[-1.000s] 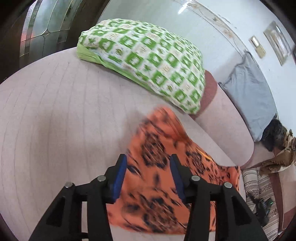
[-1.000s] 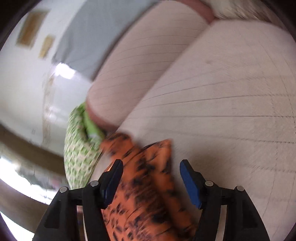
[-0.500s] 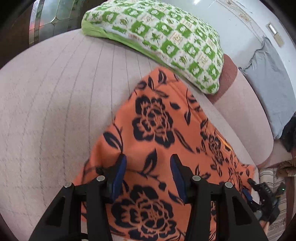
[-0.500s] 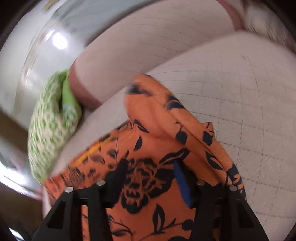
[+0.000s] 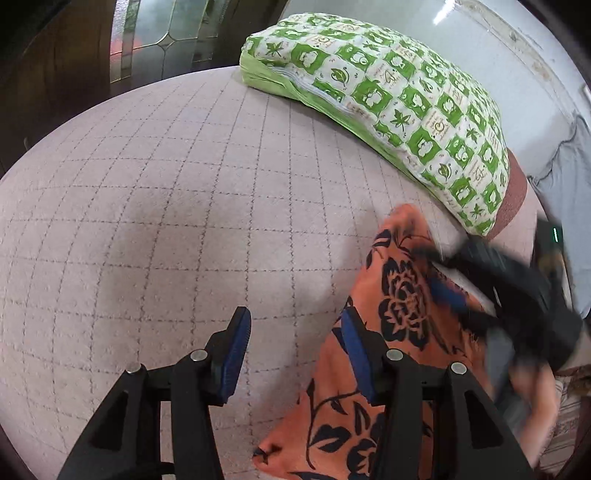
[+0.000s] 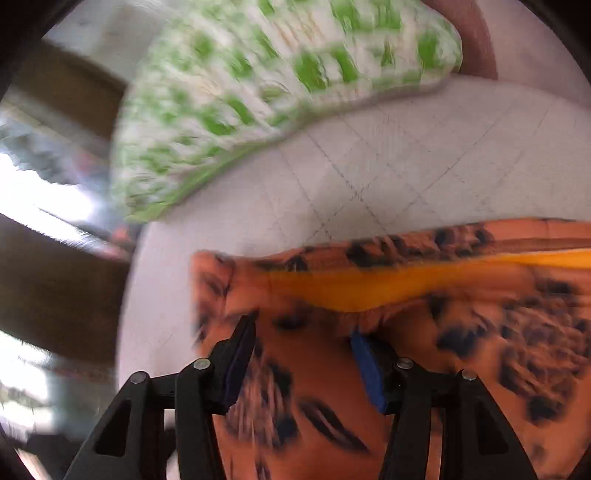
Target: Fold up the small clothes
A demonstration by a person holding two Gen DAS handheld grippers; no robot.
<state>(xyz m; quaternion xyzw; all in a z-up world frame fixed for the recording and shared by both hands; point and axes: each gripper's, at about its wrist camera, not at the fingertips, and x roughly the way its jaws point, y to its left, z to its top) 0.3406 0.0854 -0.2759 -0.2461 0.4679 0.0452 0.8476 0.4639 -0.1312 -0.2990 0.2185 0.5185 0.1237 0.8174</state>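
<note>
The left gripper [image 5: 291,343] points down at the bed [image 5: 155,206], its blue-padded jaws apart with only bare checked cover between them. Its right finger lies just over the left edge of the orange floral garment [image 5: 399,317], and no pad presses on the cloth.

The right gripper [image 6: 301,356] is over that same garment [image 6: 332,369]. Its jaws are opening, with orange cloth showing between and behind them; the picture is smeared, and no pad can be seen pinching the fabric. A brighter yellow-orange band [image 6: 406,284] runs across the garment just beyond the fingertips. In the left wrist view this gripper [image 5: 454,273] shows as a blurred dark shape over the garment's far end.

The garment lies near the bed's right edge, close to the green and white patterned pillow [image 5: 388,96], which rests along the far edge and narrows the free space there. Right of the pillow a grey cloth [image 5: 576,177] hangs by the wall. Beyond the bed's left edge stands dark wood with leaded glass [image 5: 162,33].
</note>
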